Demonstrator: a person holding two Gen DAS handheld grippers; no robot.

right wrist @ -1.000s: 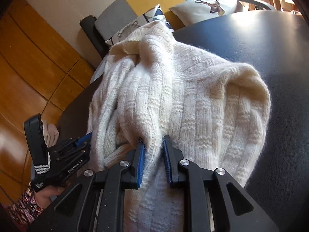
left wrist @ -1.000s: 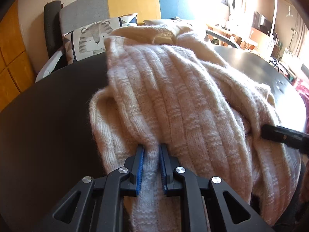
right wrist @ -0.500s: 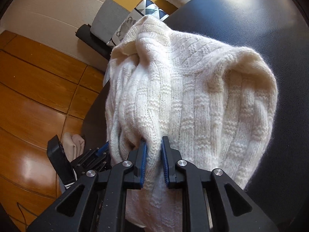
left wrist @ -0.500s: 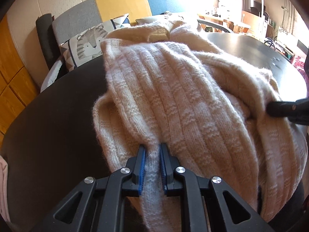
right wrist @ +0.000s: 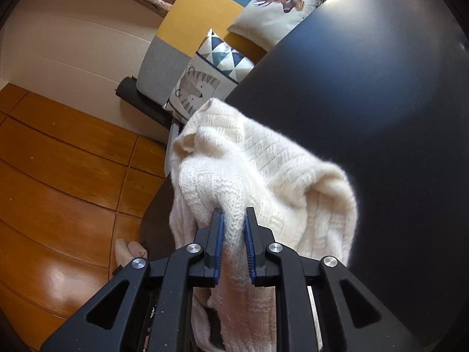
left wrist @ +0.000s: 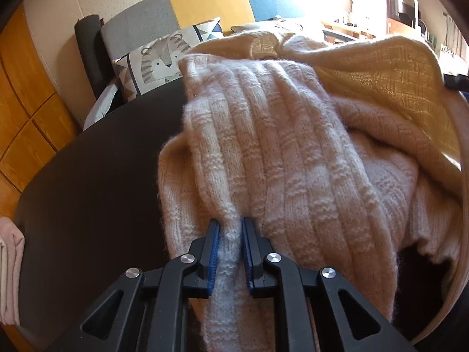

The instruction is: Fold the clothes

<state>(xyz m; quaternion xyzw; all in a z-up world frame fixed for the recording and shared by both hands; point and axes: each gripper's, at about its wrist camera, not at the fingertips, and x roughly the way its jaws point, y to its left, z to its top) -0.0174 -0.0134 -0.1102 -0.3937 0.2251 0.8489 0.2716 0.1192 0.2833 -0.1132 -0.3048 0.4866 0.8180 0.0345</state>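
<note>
A cream ribbed knit sweater (left wrist: 278, 161) lies bunched on a round black table (left wrist: 102, 190). My left gripper (left wrist: 230, 228) is shut on a fold at its near edge, low over the table. In the right wrist view my right gripper (right wrist: 234, 217) is shut on another fold of the sweater (right wrist: 278, 176) and holds it raised, so the knit hangs below the fingers over the table (right wrist: 381, 102). That lifted side shows sunlit yellow at the upper right of the left wrist view. A black part of the right tool pokes in at that view's right edge.
A sofa with grey, yellow and blue panels stands behind the table, holding a tiger cushion (left wrist: 158, 58) and a deer cushion (right wrist: 281, 3). Wooden floor (right wrist: 58, 176) lies left of the table. A pink cloth (left wrist: 8, 264) shows at the left edge. Cluttered desks (left wrist: 395, 8) stand far right.
My right gripper has risen and rolled, lifting its side of the sweater off the table and toward the left gripper. The left gripper shifted a little and kept its hold.
</note>
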